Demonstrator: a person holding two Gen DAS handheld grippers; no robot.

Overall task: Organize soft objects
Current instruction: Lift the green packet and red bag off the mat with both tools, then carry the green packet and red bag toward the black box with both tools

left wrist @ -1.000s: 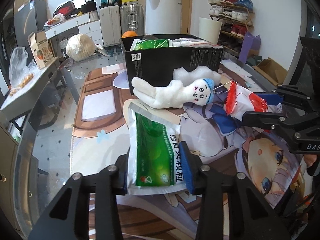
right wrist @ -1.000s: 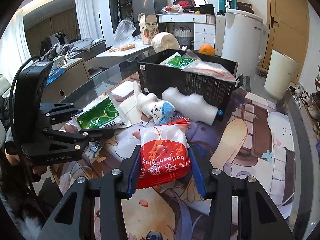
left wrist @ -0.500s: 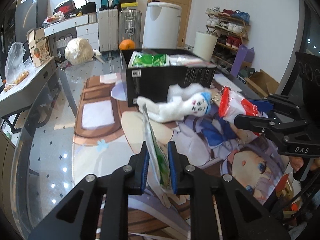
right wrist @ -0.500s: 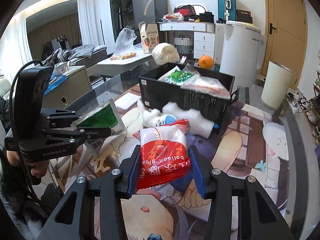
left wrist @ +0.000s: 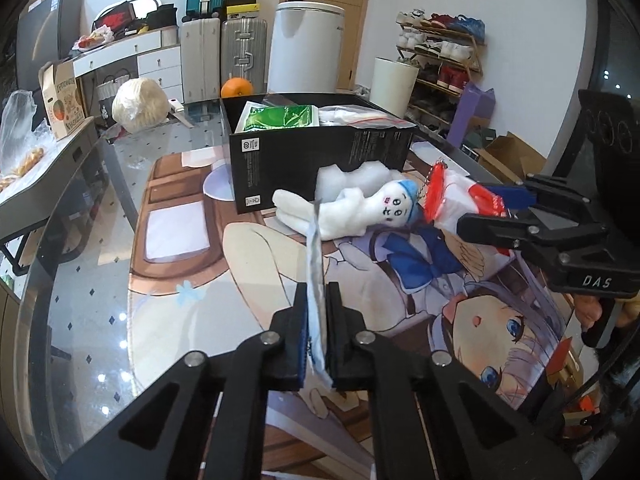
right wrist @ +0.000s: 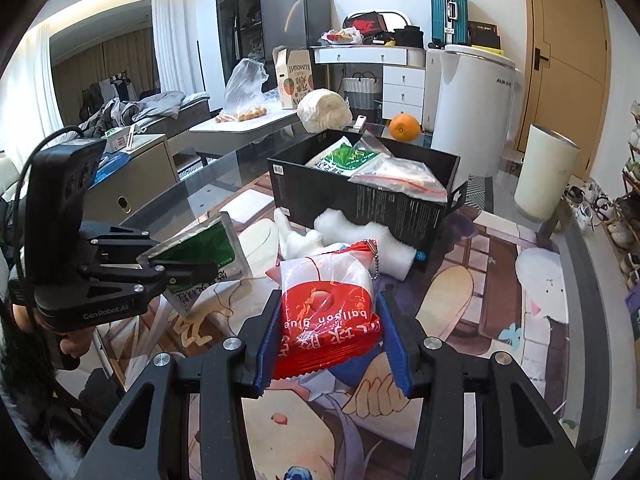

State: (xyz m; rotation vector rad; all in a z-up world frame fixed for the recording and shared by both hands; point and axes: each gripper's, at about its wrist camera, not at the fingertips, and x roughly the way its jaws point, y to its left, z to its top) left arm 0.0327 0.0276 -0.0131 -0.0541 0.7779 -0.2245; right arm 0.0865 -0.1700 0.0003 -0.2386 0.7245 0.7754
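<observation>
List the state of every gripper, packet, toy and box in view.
Left gripper: shut on green foil packet, lifted.
Right gripper: shut on red-and-white plastic packet.
Black cardboard box: open, holding packets.
White plush doll: lying on mat beside box.

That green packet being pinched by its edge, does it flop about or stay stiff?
The green packet, pinched in the left gripper, stands up edge-on without drooping, so it is probably fairly stiff and light. Its glossy film looks slippery; a thin edge grip might slide.
</observation>
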